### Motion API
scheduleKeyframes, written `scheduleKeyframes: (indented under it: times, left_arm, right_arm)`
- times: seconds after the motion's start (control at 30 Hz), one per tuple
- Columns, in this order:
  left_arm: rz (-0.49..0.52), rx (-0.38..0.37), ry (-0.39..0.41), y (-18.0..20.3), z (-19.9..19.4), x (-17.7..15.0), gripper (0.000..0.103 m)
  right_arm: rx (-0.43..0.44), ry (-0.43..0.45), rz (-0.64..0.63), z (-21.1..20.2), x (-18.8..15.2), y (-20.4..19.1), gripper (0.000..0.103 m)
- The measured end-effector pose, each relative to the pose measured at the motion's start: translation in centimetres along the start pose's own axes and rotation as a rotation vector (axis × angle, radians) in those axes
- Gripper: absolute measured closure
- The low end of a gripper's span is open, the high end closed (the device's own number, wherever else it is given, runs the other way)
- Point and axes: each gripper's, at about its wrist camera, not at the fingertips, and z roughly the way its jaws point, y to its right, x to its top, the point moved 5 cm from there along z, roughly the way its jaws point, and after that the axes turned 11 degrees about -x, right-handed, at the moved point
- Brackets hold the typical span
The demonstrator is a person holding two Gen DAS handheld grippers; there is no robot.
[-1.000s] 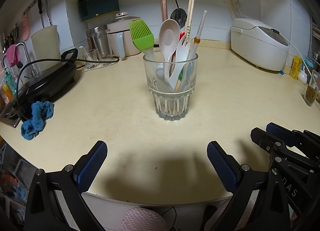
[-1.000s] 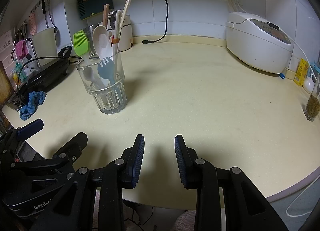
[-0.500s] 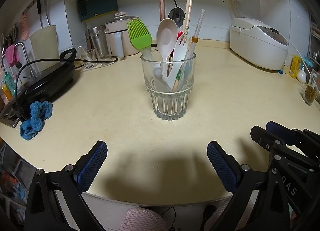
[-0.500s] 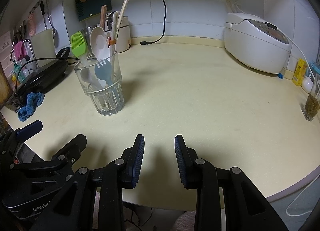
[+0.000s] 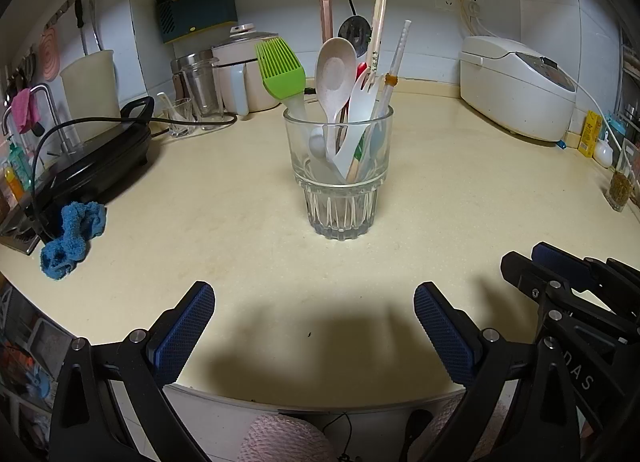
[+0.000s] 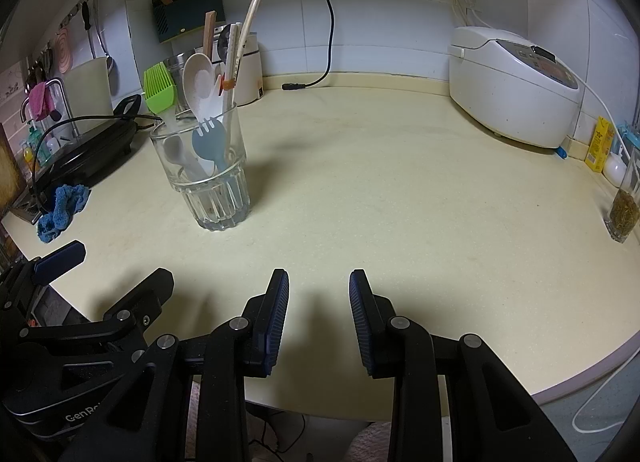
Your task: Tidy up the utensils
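On the cream bench [image 5: 200, 222] ahead, the glass tumbler [image 5: 340, 178] stands upright, full of utensils. Left tongs [image 5: 314, 326] gape wide, right tongs [image 6: 319, 316] narrower, both empty. Any remaining reach should approach gently, avoiding tipping the top-heavy tumbler.

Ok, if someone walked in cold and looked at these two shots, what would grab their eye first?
First the clear glass standing mid-counter, crammed with upright utensils, the lime green silicone brush and a pale spoon rising above its rim. Next, the two black grippers with blue pads along the near counter edge: the left gripper spread wide, the right gripper narrower, both empty. Then the white rice cooker against the back wall on the right.
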Motion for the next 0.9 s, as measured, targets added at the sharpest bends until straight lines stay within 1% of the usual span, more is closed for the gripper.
scheduleKeyframes:
  times: [0.9]
  left_arm:
    - [-0.003, -0.003, -0.002, -0.01, 0.01, -0.12, 0.002]
  right_arm:
    - [0.003, -0.008, 0.003, 0.17, -0.14, -0.07, 0.071]
